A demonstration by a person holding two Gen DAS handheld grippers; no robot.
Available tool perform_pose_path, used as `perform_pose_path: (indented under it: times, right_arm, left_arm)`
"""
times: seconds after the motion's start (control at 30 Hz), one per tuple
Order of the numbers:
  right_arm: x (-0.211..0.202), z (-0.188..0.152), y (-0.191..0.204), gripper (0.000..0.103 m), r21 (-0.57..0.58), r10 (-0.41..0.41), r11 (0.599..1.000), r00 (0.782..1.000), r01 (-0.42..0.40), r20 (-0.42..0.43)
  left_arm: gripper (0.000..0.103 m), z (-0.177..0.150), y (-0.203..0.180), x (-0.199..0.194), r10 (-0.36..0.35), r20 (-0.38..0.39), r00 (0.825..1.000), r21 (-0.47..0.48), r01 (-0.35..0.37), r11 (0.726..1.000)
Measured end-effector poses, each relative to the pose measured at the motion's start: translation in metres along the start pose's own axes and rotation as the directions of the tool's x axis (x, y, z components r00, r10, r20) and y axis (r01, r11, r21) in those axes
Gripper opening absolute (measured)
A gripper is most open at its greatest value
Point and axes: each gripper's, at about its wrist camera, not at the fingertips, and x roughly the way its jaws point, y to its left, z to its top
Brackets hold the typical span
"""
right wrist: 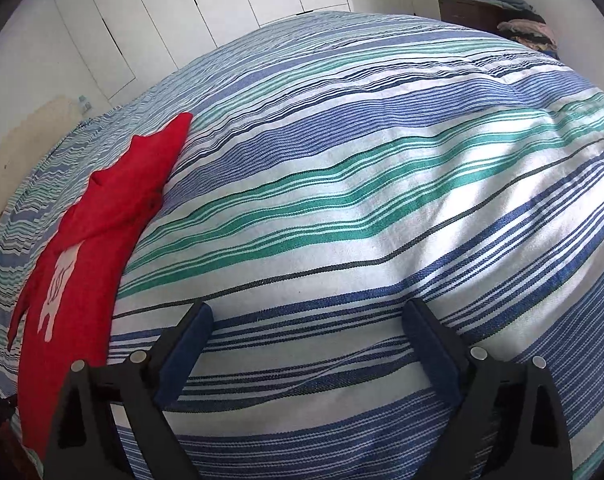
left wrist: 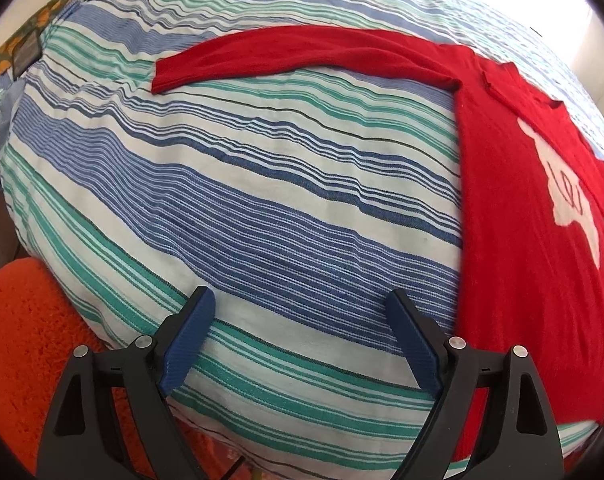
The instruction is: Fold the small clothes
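Bed surface: striped bedspread in white, blue and green (left wrist: 262,184) is filling both of my views, lying fairly smooth with light creases.
Room behind: white panelled cupboard doors (right wrist: 206,0) are showing past the far edge of the bed in my right view; a dark wooden chest (right wrist: 465,10) with piled folded fabrics is sitting at the far right.
Floor: shaggy orange rug (left wrist: 18,340) is showing beside the bed at the lower left of my left view.
Garment: small red long-sleeved top with a white animal print (left wrist: 513,216) is lying flat on the bedspread, one sleeve stretching out sideways across the stripes.
Left gripper (left wrist: 302,312): I am holding it above bare bedspread just beside the top's hem side, its blue pads standing wide apart with nothing between them.
Right gripper (right wrist: 305,320): I am hovering it over bare stripes on the garment's other side, its jaws spread wide and gripping nothing.
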Motion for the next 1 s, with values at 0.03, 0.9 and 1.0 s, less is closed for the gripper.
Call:
perform_pose_path:
  times: [0.03,0.9,1.0]
  right_arm:
    - [0.0002,-0.0007,-0.0011,0.096,0.003,0.007,1.0,1.0,-0.007,0.003]
    - [-0.0029,-0.005,-0.0048,0.101,-0.009,0.035,0.999,0.999,-0.035,0.006]
    - [-0.002,-0.0045,-0.0023,0.102,-0.022,0.022,1.0,1.0,-0.022,-0.001]
  left_arm:
    - [0.09,-0.0003,-0.0001,-0.0002,-0.003,0.001,1.0,0.001,0.003,1.0]
    - [0.096,-0.0019,0.0016,0.0019,-0.047,0.027,0.999,-0.021,0.047,0.999]
    - [0.097,-0.001,0.0048,0.002,-0.069,0.024,0.997,-0.029,0.069,0.997]
